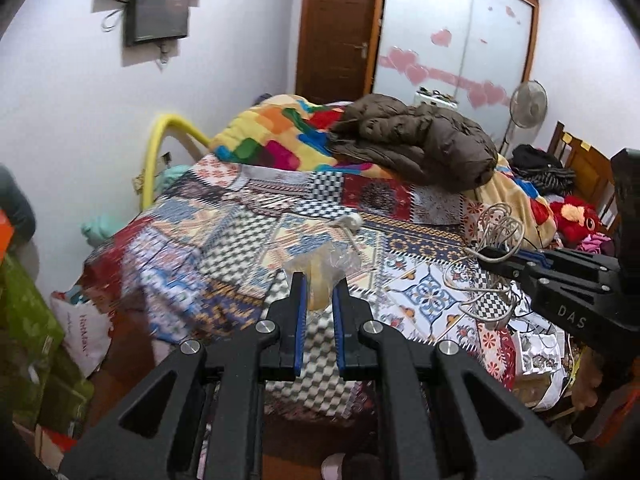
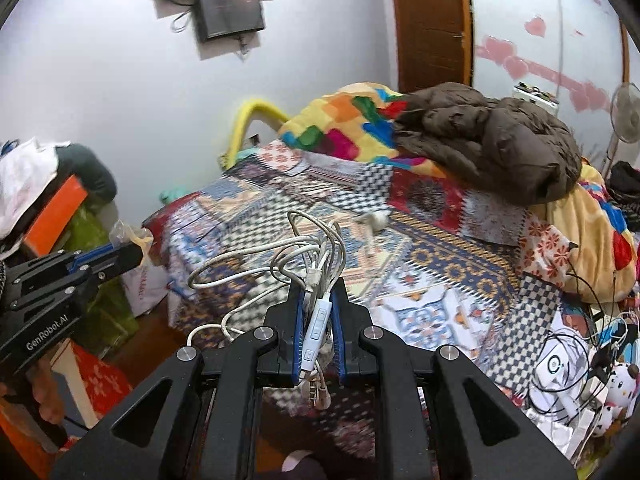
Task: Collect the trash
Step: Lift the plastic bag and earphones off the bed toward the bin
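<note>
My left gripper (image 1: pixel 320 284) is shut on a crumpled clear plastic wrapper with a yellowish inside (image 1: pixel 320 276), held above the foot of the patchwork bed (image 1: pixel 224 248). It also shows at the left of the right wrist view (image 2: pixel 138 250), with the wrapper (image 2: pixel 128 234) at its tip. My right gripper (image 2: pixel 318 292) is shut on a tangled bundle of white earphone cables (image 2: pixel 280 256) with an inline remote (image 2: pixel 318 324), held above the bed (image 2: pixel 440 256). It shows at the right of the left wrist view (image 1: pixel 496 256) with the cables (image 1: pixel 496 224). A small white object (image 1: pixel 348 224) (image 2: pixel 376 220) lies on the bed.
A brown puffer jacket (image 1: pixel 416 140) and a colourful blanket (image 1: pixel 272 136) lie at the head of the bed. Cables, boxes and plush toys (image 2: pixel 580 376) clutter the right side. Bags and boxes (image 1: pixel 36 320) stand on the left floor. A door (image 1: pixel 340 28) and a fan (image 1: pixel 528 104) stand behind.
</note>
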Available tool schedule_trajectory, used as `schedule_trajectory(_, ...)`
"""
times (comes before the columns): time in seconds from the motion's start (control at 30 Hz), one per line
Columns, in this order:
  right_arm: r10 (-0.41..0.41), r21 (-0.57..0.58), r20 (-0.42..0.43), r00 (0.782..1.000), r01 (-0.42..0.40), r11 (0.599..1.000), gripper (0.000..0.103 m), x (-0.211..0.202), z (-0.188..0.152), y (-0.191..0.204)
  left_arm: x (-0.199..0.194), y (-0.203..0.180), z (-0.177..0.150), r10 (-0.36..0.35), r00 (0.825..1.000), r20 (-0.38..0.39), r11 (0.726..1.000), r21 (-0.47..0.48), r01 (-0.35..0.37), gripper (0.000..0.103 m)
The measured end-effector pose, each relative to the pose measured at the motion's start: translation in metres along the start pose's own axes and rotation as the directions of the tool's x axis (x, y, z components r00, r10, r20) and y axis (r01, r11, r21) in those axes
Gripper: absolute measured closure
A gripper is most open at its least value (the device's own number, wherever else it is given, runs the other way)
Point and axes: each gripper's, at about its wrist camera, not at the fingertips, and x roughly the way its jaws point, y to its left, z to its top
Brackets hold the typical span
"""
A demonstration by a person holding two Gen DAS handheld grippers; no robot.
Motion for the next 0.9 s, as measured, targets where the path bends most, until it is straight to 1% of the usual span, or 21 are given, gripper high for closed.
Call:
schedule_trajectory(0.2,0.051,-0.045,-0.024,0.998,-0.052,0.998,0.092,0.0,-0.016,0.05,-0.042,0.042,-0.033,0.047,0.999,0.006,0.998,-0.048,-0.047,0.092)
schedule_trajectory(0.43,0.111,-0.101,-0.083,0.99,-0.119,0.988,0.092,0.014,-0.036,0.11,-0.071,0.096,-0.078,0.102,0.994,-0.025,0.986,-0.127,-0.104,0.092)
schedule_trajectory(0.63,0.151,-0.158,-0.14,0.979,-0.173,0.972,0.092,0.033,-0.054,0.159,-0.085,0.138,-0.114,0.152,0.986,-0.069,0.972,-0.17,-0.161,0.092)
schedule_trajectory(0.7,0.162,-0.172,-0.162,0.973,-0.189,0.967,0.092,0.042,-0.059,0.173,-0.086,0.153,-0.128,0.176,0.98,-0.093,0.966,-0.177,-0.19,0.092)
schedule_trajectory(0.8,0.181,-0.188,-0.206,0.962,-0.22,0.957,0.092,0.058,-0.068,0.194,-0.085,0.173,-0.147,0.189,0.973,-0.132,0.956,-0.202,-0.213,0.092)
schedule_trajectory(0.9,0.185,-0.215,-0.258,0.948,-0.243,0.946,0.092,0.076,-0.079,0.217,-0.08,0.191,-0.168,0.204,0.963,-0.176,0.944,-0.227,-0.242,0.092)
